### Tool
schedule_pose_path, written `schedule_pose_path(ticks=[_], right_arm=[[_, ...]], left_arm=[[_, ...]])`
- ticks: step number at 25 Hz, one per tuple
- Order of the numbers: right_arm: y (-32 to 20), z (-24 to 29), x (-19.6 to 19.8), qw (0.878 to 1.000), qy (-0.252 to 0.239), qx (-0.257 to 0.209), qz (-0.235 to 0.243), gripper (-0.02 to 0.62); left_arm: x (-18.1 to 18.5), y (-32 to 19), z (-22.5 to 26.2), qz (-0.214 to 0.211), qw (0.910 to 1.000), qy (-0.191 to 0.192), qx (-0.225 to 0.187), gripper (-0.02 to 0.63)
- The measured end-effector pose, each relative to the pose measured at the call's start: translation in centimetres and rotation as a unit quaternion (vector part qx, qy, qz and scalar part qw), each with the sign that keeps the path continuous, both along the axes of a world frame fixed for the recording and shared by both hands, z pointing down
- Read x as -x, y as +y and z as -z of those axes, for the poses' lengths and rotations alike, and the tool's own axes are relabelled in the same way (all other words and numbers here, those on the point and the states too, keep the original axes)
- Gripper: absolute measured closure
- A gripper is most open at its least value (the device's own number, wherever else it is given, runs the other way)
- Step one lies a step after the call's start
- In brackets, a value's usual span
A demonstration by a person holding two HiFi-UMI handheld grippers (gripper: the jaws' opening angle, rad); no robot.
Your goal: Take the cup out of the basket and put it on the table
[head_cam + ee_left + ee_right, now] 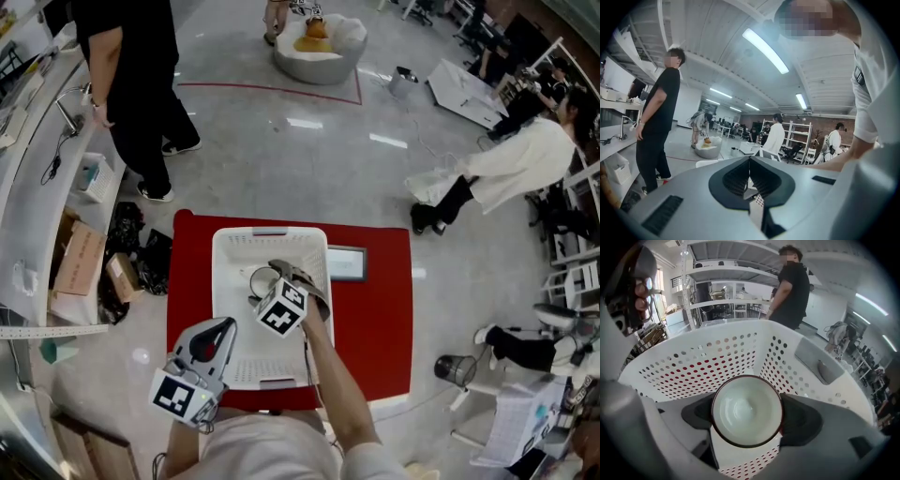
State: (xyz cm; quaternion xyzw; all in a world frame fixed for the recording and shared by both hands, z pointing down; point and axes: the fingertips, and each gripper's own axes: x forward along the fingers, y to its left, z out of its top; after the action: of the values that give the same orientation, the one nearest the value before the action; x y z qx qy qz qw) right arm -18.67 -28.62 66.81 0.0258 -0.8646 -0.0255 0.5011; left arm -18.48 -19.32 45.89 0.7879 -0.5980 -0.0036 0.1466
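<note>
A white perforated basket (223, 281) stands on the red table (375, 319). Inside it, a pale cup with a dark rim (259, 281) is gripped by my right gripper (271, 275). In the right gripper view the cup (746, 411) fills the gap between the two dark pads, its mouth facing the camera, and my right gripper (746, 414) is shut on it, with the basket wall (693, 366) behind. My left gripper (225, 325) hovers over the basket's near left corner. It holds nothing, and in its own view the left gripper (750, 161) is shut and points out into the room.
A grey-framed flat panel (345, 264) lies on the table just right of the basket. A person in black (131, 75) stands at the far left by a shelf, with cardboard boxes (80, 258) on the floor. A black bin (455, 368) sits right of the table.
</note>
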Motion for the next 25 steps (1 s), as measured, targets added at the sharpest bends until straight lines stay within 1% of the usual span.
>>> schedule_pose_path(ticks=[4, 8, 16, 25], right_arm=[[0.9, 2.0, -0.5, 1.0, -0.003, 0.003, 0.007, 0.189], [1.3, 3.8, -1.0, 1.0, -0.011, -0.005, 0.01, 0.189], [2.1, 8.3, -1.8, 0.999, -0.048, -0.012, 0.005, 0.189], [1.8, 12.0, -4.1, 0.997, -0.066, -0.027, -0.012, 0.189]], left_arm=[[-0.2, 0.3, 0.0, 0.0, 1.0, -0.001, 0.0, 0.595], [-0.3, 0.4, 0.1, -0.003, 1.0, -0.002, 0.0, 0.595], [-0.7, 0.5, 0.0, -0.015, 0.9999, -0.002, -0.007, 0.595], [-2.0, -0.1, 0.3, -0.04, 0.9991, 0.001, -0.012, 0.595]])
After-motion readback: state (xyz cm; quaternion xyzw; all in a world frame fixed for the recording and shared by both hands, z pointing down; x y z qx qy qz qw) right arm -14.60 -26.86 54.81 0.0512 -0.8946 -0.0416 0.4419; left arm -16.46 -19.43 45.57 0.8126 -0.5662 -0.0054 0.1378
